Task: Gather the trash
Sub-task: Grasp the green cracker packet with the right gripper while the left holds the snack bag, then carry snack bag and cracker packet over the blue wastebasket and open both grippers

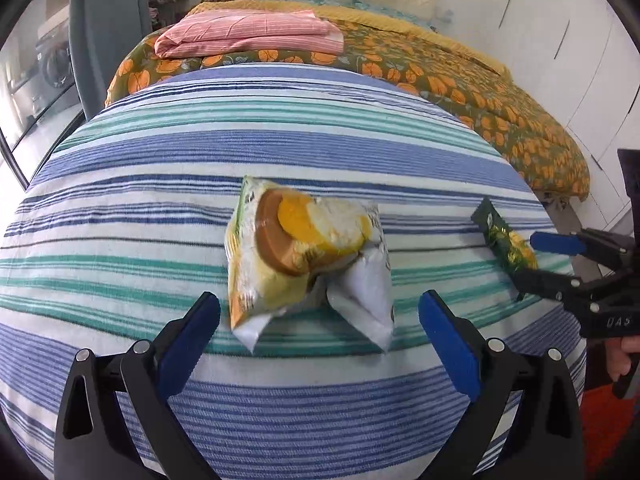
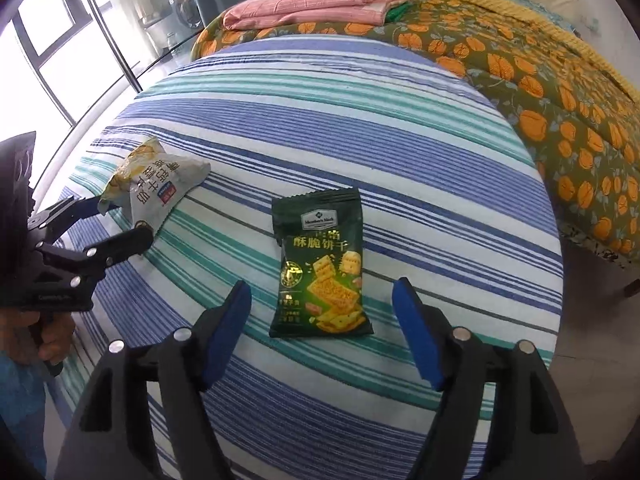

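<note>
While the bed (image 1: 280,152) fills most of both views under its blue, teal and white striped sheet (image 2: 360,128), a green quilt printed with orange flowers (image 1: 460,84) lies bunched along its far side, with a folded pink striped cloth (image 1: 248,36) resting on top of it. The left hand-held gripper (image 1: 319,316) hovers low over the sheet with its jaws spread wide, holding nothing; its blue pads (image 1: 188,340) stand to either side of the near end of a crumpled yellow and white snack bag (image 1: 308,252), apart from it in the left wrist view. In the right wrist view that same left hand-held gripper (image 2: 120,220) comes in from the left edge, and its tips look close against the bag (image 2: 156,184), though whether they touch it cannot be told. The right hand-held gripper (image 2: 320,308) is likewise wide open and empty, its blue pads (image 2: 418,344) flanking the lower part of a dark green cracker packet (image 2: 320,264) that lies flat on the sheet, printed side up, without touching it. The two wrappers lie well apart on the striped sheet, the yellow bag toward the bed's window side and the green packet (image 1: 504,240) nearer the open floor, with nothing between either hand-held gripper and its wrapper.
</note>
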The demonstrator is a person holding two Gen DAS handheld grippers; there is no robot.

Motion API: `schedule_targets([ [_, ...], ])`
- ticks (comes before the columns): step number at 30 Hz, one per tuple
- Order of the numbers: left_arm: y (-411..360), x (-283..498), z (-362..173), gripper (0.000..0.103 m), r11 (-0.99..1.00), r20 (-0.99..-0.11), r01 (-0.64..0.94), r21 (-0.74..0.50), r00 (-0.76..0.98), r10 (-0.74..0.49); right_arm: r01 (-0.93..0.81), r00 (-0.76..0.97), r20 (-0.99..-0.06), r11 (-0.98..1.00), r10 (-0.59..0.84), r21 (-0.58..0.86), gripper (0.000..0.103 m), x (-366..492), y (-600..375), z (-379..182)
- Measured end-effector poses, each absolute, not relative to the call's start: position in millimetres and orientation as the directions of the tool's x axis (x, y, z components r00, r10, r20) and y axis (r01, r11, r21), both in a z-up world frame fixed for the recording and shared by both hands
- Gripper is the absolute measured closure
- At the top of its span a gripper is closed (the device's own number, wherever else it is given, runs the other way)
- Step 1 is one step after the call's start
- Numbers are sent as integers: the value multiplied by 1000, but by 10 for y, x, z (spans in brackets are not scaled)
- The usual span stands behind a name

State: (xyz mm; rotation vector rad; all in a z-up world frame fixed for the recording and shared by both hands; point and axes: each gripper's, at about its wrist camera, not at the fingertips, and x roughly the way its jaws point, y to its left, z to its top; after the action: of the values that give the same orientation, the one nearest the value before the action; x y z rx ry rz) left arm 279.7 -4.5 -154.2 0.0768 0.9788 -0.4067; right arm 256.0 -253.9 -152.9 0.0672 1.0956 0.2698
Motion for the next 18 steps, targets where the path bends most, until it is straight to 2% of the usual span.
schedule_targets([
  [2, -115, 2882, -1538, 4, 921, -832, 376, -101, 476, -285, -179, 403, -880, 965, 251, 193, 31, 2603, -2544, -1537],
  [6, -292, 3007, -1503, 4, 919, -845, 393, 7, 494, -205, -135, 380, -889, 966, 256, 220, 31, 2722, -2590, -1551],
  [8, -312, 3060, -1498, 5, 919, -850, 394, 8, 487, -201, -132, 375, -894, 969, 245, 210, 32, 2764, -2563, -1547],
  [9, -322, 3084, -1499, 5, 919, -852, 394, 4, 482, -203, -139, 366, -901, 971, 233, 195, 38, 2783, -2532, -1551],
  [10, -333, 3105, -1501, 9, 919, -854, 394, 7, 481, -199, -150, 349, -913, 974, 211, 168, 49, 2799, -2486, -1567],
  [12, -363, 3115, -1511, 23, 917, -857, 398, 27, 482, -184, -160, 333, -925, 978, 183, 136, 61, 2793, -2435, -1583],
  [13, -382, 3118, -1519, 33, 915, -858, 401, 40, 483, -174, -164, 335, -925, 978, 177, 127, 63, 2772, -2421, -1573],
  [14, -389, 3108, -1518, 38, 914, -856, 404, 50, 489, -169, -167, 340, -925, 979, 172, 120, 63, 2752, -2413, -1561],
  [18, -354, 2992, -1464, 49, 913, -838, 406, 47, 514, -185, -158, 376, -905, 976, 199, 149, 66, 2613, -2490, -1461],
])
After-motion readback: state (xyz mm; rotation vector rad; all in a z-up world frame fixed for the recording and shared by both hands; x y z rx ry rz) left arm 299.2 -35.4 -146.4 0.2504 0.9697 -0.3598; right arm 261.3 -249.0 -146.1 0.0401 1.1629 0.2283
